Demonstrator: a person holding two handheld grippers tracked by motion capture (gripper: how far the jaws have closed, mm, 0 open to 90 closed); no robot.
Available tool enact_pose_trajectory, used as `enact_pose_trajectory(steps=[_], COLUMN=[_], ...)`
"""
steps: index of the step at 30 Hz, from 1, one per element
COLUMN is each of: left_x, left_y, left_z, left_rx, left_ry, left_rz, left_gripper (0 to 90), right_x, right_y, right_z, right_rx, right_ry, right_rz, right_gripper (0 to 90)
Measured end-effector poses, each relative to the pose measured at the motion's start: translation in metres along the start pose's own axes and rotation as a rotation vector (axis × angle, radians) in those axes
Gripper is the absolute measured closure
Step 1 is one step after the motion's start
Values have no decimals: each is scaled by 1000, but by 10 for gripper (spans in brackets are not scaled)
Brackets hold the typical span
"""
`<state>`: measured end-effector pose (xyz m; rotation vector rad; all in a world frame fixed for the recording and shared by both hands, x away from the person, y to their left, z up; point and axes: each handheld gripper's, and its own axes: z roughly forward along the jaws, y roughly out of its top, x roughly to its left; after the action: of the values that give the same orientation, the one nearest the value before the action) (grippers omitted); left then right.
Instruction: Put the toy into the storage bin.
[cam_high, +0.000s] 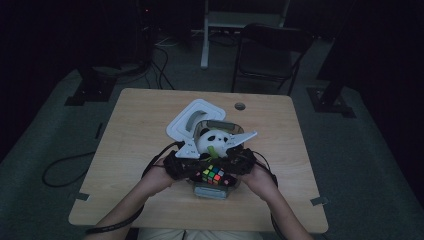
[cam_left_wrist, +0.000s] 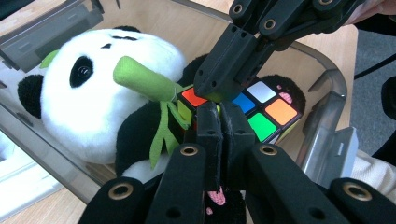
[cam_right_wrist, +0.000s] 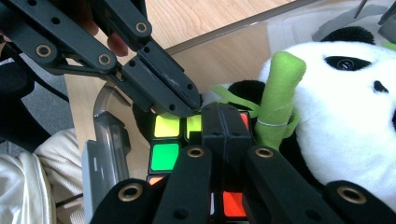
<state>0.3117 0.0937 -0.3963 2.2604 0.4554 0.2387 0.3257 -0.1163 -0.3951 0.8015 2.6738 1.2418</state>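
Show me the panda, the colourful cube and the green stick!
panda (cam_left_wrist: 100, 107), left gripper view, white cheek.
colourful cube (cam_left_wrist: 261, 126), left gripper view, green sticker.
green stick (cam_right_wrist: 280, 93), right gripper view, middle of the stalk.

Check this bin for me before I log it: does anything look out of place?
Nothing is spilled or damaged. The panda plush lies on its back in the clear bin, with the puzzle cube resting on its belly and both shut grippers meeting over the cube.

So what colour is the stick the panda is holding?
Green. The stick on the panda shows best in the left gripper view.
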Motion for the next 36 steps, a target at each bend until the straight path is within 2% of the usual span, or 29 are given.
enact_pose_trajectory(steps=[2, 5, 7, 9, 10, 12, 15, 17, 19, 22, 23, 24, 25, 27, 28, 29, 30, 31, 32, 33, 35, 36], left_x=[-1, -1, -2, -7, -7, -6, -3, -5, -5, -4, -5, -6, -4, -5, -6, -7, -7, -7, -4, -1, 5, 7], left_y=[-1, -1, 0, 4, 5, 4, 2, 4, 5, 5, 5, 5, 4, 5, 5, 6, 7, 9, 10, 10, 10, 9], left_z=[2, 4, 11, 12, 14, 16, 16, 18, 19, 19, 18, 17, 14, 7, 3, -1, -5, -9, -12, -15, -19, -21], left_rx=[11, 16, 20, 42, 37, 32, 35, 49, 57, 56, 54, 42, 24, -16, -33, -57, -67, -75, -83, -91, -93, -96], left_ry=[8, 20, -34, 6, 11, 2, -8, 13, 15, 10, 19, 11, -19, -60, -86, -104, -113, -103, -97, -107, -73, -74], left_rz=[9, 5, 1, 44, 44, 39, 32, 54, 57, 39, 38, 42, 21, 8, 8, -3, 0, 2, -11, -26, -50, -58], left_gripper=[883, 889, 900, 900, 900, 900, 900, 900, 900, 900, 900, 900, 900, 900, 869, 777, 752, 745, 679, 639, 620, 590], right_x=[2, 1, 0, 2, 0, -5, -4, -3, -4, -4, -4, -4, -4, -6, -5, -4, -1, 0, 0, -1, -6, -7], right_y=[0, -2, -4, -3, -4, -7, -5, -4, -4, -4, -3, -3, -3, -4, -3, -2, -1, 0, 1, 1, 0, 0], right_z=[3, 5, 8, 10, 10, 10, 11, 12, 12, 13, 13, 12, 11, 4, 0, -4, -9, -12, -14, -16, -20, -21], right_rx=[14, 8, 1, 15, 10, -3, 10, 23, 32, 36, 38, 34, 28, -5, -12, -20, -33, -45, -61, -71, -97, -106], right_ry=[-21, -18, -30, -48, -39, -12, -29, -41, -47, -49, -48, -44, -30, 15, 41, 40, 28, 25, 10, -11, -11, -14], right_rz=[-17, -7, -1, -3, -2, 32, 17, 1, 4, 3, 6, 20, 12, 39, 42, 25, 22, 17, 17, 24, 60, 71], right_gripper=[900, 900, 900, 900, 900, 900, 900, 900, 900, 900, 900, 900, 900, 900, 900, 900, 900, 857, 793, 733, 605, 562])
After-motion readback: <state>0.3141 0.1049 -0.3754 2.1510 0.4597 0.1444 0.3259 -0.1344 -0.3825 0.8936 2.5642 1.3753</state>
